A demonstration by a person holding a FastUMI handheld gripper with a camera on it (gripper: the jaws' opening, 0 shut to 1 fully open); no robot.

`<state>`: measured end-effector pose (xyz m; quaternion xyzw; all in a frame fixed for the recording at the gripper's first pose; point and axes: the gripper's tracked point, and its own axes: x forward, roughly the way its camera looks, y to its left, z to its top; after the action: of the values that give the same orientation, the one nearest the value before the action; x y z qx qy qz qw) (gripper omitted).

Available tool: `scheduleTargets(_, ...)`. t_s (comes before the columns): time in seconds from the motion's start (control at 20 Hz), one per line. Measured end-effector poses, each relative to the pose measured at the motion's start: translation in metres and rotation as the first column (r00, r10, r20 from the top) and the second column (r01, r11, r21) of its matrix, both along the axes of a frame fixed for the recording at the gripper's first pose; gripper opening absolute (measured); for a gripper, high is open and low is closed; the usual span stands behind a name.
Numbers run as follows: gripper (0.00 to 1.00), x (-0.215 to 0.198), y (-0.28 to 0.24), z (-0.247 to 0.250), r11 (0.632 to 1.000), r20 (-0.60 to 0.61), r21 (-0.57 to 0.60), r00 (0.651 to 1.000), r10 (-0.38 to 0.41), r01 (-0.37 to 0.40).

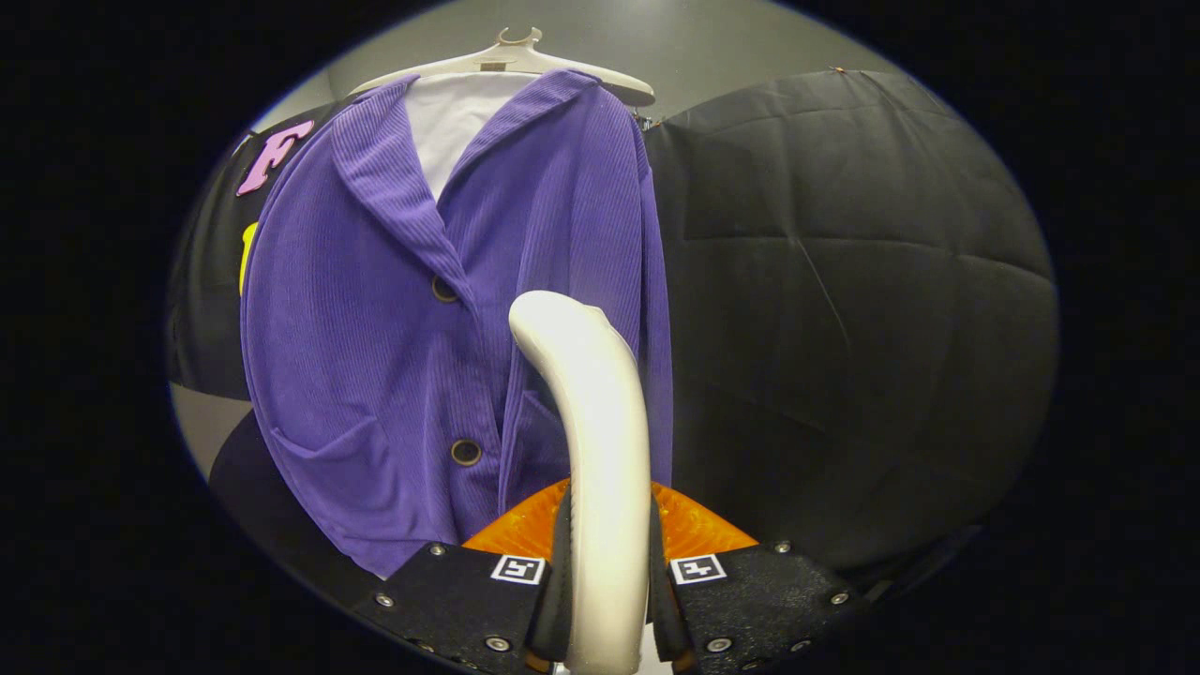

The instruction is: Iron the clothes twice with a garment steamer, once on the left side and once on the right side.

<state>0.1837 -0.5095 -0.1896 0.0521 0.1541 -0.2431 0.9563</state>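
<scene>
Purple corduroy jacket (pixel 375 356) hangs on a white hanger (pixel 511 61), just beyond the tongs (pixel 607 581), which are clamped on the steamer handle (pixel 591 422). Looks like the right-side pass; next, probably press close and stroke along the panel.
</scene>
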Motion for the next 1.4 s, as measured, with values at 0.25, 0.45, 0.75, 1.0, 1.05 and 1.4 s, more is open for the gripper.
scheduleTargets(0.25, 0.34, -0.005, 0.003, -0.023, 1.000, -0.019, 0.000, 1.000, 0.018, -0.018)
scheduleTargets(0.45, 0.34, -0.004, 0.008, -0.033, 1.000, -0.043, 0.002, 0.999, 0.023, -0.023)
scheduleTargets(0.75, 0.34, -0.012, 0.014, -0.065, 0.998, -0.122, 0.065, 0.992, 0.019, -0.012)
scheduleTargets(1.0, 0.34, -0.024, 0.027, -0.097, 0.994, -0.194, 0.108, 0.981, 0.006, 0.015)
scheduleTargets(1.05, 0.34, -0.025, 0.034, -0.104, 0.993, -0.215, 0.120, 0.977, 0.015, 0.011)
scheduleTargets(1.4, 0.35, -0.047, 0.068, -0.121, 0.988, -0.270, 0.156, 0.962, 0.045, -0.003)
